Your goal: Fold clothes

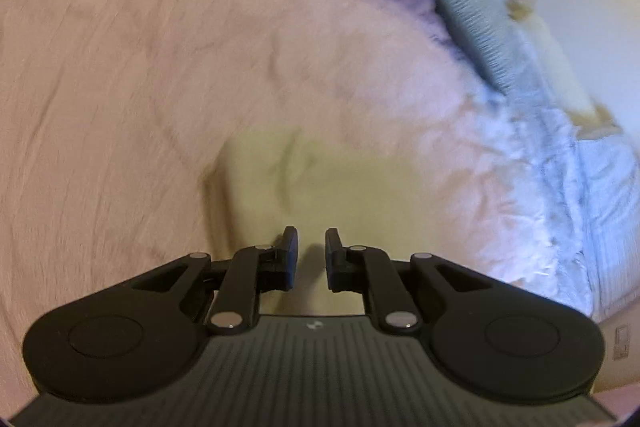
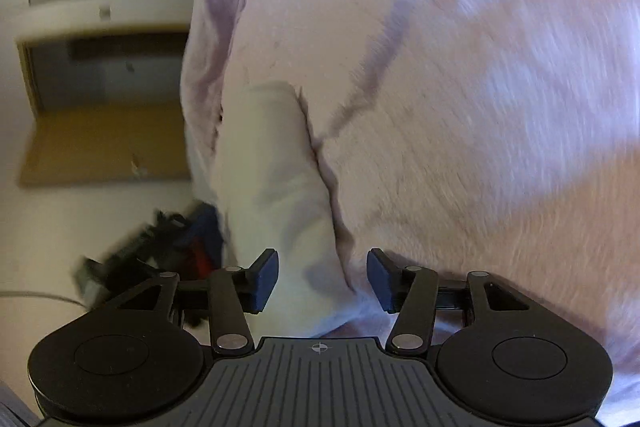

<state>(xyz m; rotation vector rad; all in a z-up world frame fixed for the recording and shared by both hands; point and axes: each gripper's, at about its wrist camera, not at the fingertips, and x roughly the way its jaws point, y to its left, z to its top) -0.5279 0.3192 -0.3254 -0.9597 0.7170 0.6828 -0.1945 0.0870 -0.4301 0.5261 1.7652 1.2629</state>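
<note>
My left gripper (image 1: 311,255) hangs narrow and empty over the pale garment (image 1: 320,187); my right gripper (image 2: 322,277) gapes wide astride its edge (gripping nothing). Beyond spreads open pink blanket (image 1: 140,67), then the grey pillow (image 1: 472,23) at the bed's end.

Each wrist camera looked forward and down from close above the fuzzy pink blanket (image 1: 140,87), both views sharing its pale cream folded cloth (image 2: 276,167).

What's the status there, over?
Left gripper open, empty. Right gripper open over cream garment. Garment flat on pink blanket. Nothing in the way.
</note>
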